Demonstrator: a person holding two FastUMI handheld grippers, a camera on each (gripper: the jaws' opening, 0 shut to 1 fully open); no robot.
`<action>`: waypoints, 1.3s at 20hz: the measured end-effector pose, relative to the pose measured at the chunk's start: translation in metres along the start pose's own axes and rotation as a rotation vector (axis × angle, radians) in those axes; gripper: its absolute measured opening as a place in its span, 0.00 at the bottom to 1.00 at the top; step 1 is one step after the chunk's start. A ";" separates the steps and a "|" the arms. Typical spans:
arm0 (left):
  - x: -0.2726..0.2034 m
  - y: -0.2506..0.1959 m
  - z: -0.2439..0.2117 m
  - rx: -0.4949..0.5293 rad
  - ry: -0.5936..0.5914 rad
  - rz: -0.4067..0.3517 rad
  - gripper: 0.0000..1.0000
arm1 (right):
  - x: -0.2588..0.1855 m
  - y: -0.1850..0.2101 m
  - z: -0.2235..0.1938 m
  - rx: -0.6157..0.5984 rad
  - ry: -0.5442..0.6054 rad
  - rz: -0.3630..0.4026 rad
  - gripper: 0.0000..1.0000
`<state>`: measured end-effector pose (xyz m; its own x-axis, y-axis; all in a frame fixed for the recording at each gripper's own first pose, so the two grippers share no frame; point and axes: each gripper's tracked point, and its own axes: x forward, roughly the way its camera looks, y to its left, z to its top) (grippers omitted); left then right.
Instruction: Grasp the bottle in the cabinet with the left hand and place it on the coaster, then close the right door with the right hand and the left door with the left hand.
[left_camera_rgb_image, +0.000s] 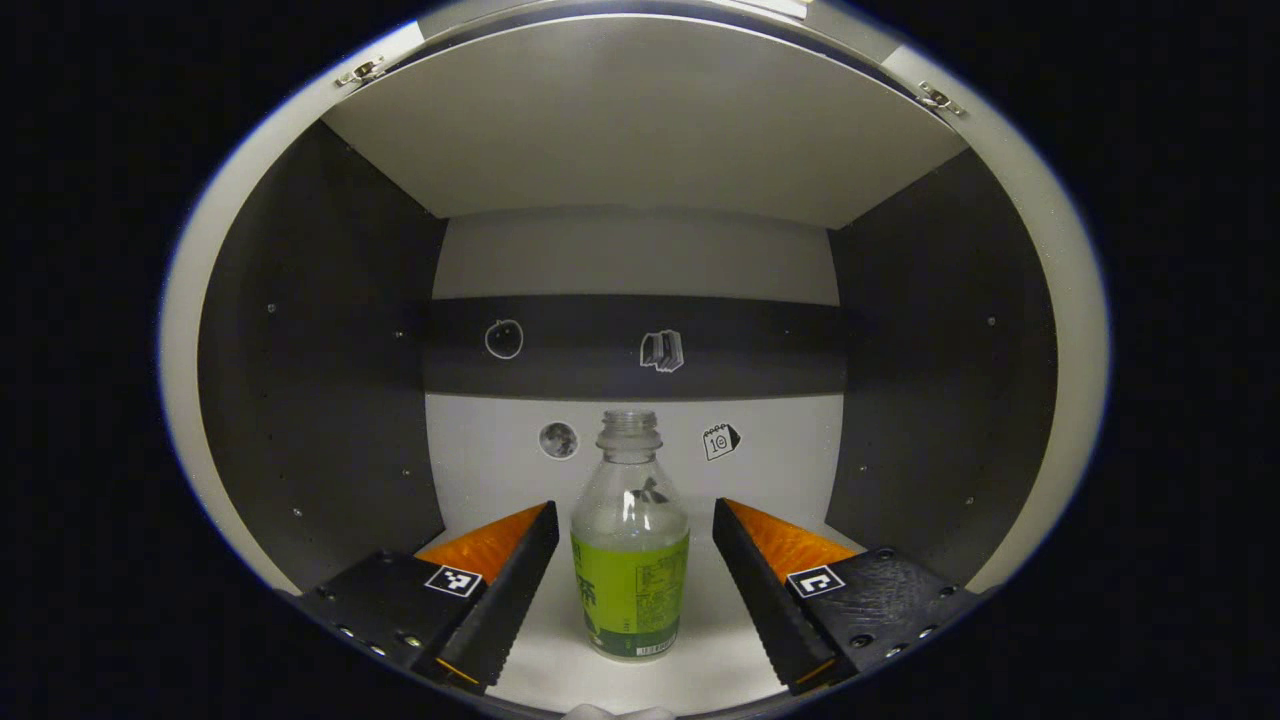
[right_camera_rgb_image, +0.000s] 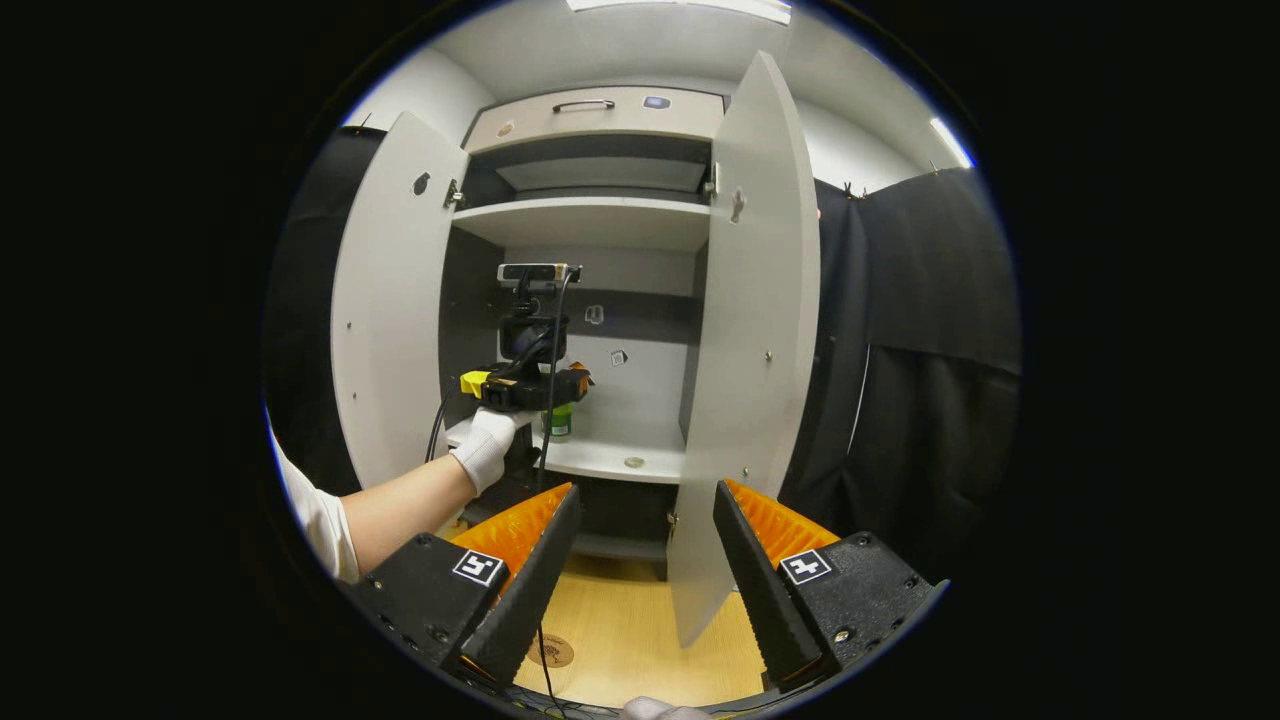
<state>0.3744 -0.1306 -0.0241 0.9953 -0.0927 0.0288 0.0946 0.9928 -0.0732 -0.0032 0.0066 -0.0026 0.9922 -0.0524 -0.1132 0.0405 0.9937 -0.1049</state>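
A clear, capless bottle (left_camera_rgb_image: 630, 540) with a green label stands upright on the white cabinet shelf (left_camera_rgb_image: 720, 660). My left gripper (left_camera_rgb_image: 635, 508) is open, one finger on each side of the bottle with a gap on both sides. In the right gripper view, a gloved hand (right_camera_rgb_image: 487, 445) holds the left gripper (right_camera_rgb_image: 525, 385) inside the cabinet, with the bottle (right_camera_rgb_image: 560, 420) just beyond it. My right gripper (right_camera_rgb_image: 646, 490) is open and empty, back from the cabinet. A round brown coaster (right_camera_rgb_image: 551, 651) lies on the wooden table (right_camera_rgb_image: 640, 640) below. The left door (right_camera_rgb_image: 385, 310) and right door (right_camera_rgb_image: 745, 350) both stand open.
The dark cabinet side walls (left_camera_rgb_image: 320, 400) close in on both sides of the bottle, and an upper shelf (left_camera_rgb_image: 640, 130) hangs overhead. A small round object (right_camera_rgb_image: 634, 462) lies on the shelf's front edge. A black cable (right_camera_rgb_image: 545, 560) hangs from the left gripper to the table.
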 end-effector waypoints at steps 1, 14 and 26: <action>0.002 -0.001 -0.002 -0.001 0.007 0.000 0.95 | 0.001 -0.001 0.001 0.001 -0.002 -0.005 0.83; -0.056 0.010 0.028 0.044 -0.070 -0.036 0.74 | -0.006 -0.004 0.003 -0.010 -0.026 0.015 0.83; -0.219 -0.005 -0.011 -0.012 -0.066 -0.130 0.74 | -0.029 -0.023 -0.028 0.062 0.035 0.001 0.83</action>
<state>0.1564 -0.1159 -0.0413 0.9710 -0.2153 0.1038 0.2236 0.9717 -0.0763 -0.0365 -0.0176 -0.0249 0.9875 -0.0534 -0.1483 0.0474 0.9979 -0.0437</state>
